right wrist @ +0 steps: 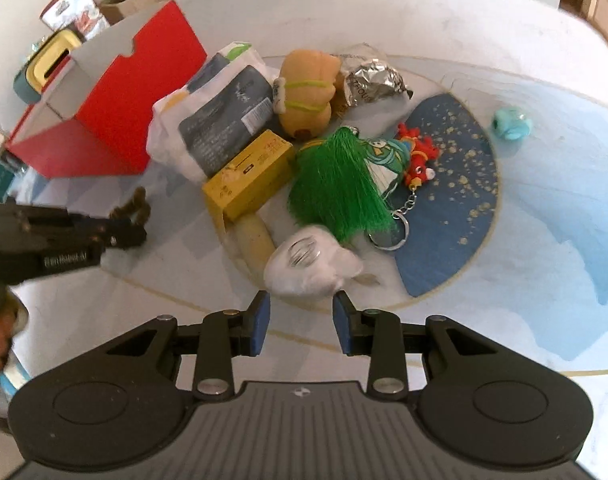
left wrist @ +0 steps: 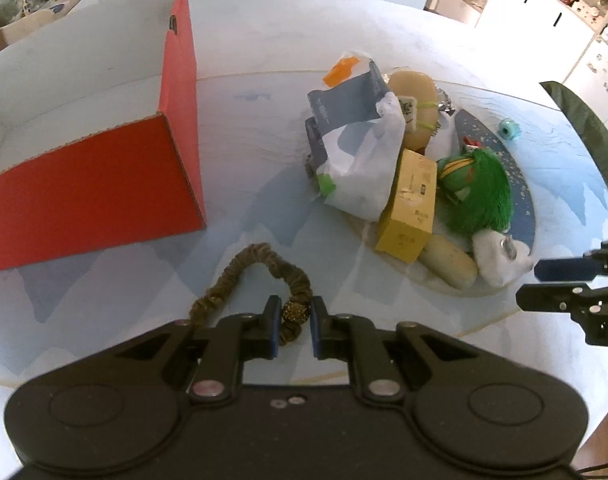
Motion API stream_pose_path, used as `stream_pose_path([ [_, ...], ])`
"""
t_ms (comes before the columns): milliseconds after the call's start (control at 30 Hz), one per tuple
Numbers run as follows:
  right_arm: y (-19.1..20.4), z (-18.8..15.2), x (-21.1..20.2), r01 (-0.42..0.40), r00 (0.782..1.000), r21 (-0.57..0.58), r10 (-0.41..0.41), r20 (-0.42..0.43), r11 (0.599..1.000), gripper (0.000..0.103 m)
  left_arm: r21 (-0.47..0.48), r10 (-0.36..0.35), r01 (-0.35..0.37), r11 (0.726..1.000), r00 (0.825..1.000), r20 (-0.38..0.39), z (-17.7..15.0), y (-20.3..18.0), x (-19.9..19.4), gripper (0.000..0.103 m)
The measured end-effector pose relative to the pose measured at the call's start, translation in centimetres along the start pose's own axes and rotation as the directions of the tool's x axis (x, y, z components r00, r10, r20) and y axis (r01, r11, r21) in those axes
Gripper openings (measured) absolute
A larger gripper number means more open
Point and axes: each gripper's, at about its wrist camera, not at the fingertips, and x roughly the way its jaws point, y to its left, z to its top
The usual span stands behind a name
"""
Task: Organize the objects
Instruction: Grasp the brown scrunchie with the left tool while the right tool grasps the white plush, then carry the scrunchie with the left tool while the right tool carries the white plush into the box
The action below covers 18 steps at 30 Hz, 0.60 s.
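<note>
Clutter fills the middle of both views: a white plastic bag with grey printed panels [left wrist: 356,152], a tan plush toy bound with yellow-green cord [right wrist: 308,96], a crumpled silver foil wrapper [right wrist: 370,80], a yellow cardboard box [left wrist: 408,206], a green tassel on a cartoon keychain [right wrist: 336,184], a small red charm [right wrist: 416,156], a beige cylinder [left wrist: 448,266] and a white plush piece with a metal ring [right wrist: 312,262] lie heaped together, touching one another. The left gripper [left wrist: 294,322] at lower centre of its view pinches the gold glitter bead of a brown ruffled fabric hair loop [left wrist: 248,276], which trails toward the open red cardboard box with a white inside [left wrist: 104,188] at upper left. The right gripper [right wrist: 300,318] has its blue pads pressed in on the lower edge of the white plush piece, just in front of the heap. A small turquoise round object [right wrist: 512,124] sits well apart at the right. Everything rests on a round pale table with a blue and white printed cover [left wrist: 264,92] and a dark blue gold-speckled patch [right wrist: 456,184]. Wooden chair backs, white cabinets and crowded shelves stand behind. Print on the bag and boxes is too small to read; the plush toy's tag is likewise unclear.
</note>
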Motion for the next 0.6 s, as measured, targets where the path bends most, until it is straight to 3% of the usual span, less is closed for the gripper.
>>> stream_pose_path([
  [33, 0.3, -0.1, -0.3, 0.012, 1.000, -0.006, -0.012, 0.010, 1.000, 0.036, 0.009, -0.004, 0.004, 1.000, 1.000, 0.003, -0.3, 0.0, -0.1, 0.013],
  [100, 0.6, 0.2, -0.6, 0.043, 0.998, -0.004, -0.042, 0.036, 0.999, 0.050, 0.032, -0.006, 0.006, 0.999, 1.000, 0.009, -0.6, 0.2, -0.3, 0.013],
  [167, 0.7, 0.6, -0.6, 0.065, 0.996, 0.015, -0.066, 0.057, 0.998, 0.054, 0.046, -0.008, 0.008, 0.999, 1.000, 0.010, -0.9, 0.1, -0.6, 0.013],
  [300, 0.7, 1.5, 0.9, 0.077, 0.996, 0.036, -0.078, 0.048, 0.996, 0.054, 0.056, -0.011, 0.011, 0.998, 1.000, -0.002, -1.2, 0.4, -0.6, 0.013],
  [600, 1.6, 1.6, 3.5, 0.118, 0.993, -0.053, -0.118, 0.007, 0.992, 0.054, 0.051, -0.010, 0.010, 0.999, 1.000, -0.005, -1.5, 1.2, -0.8, 0.013],
])
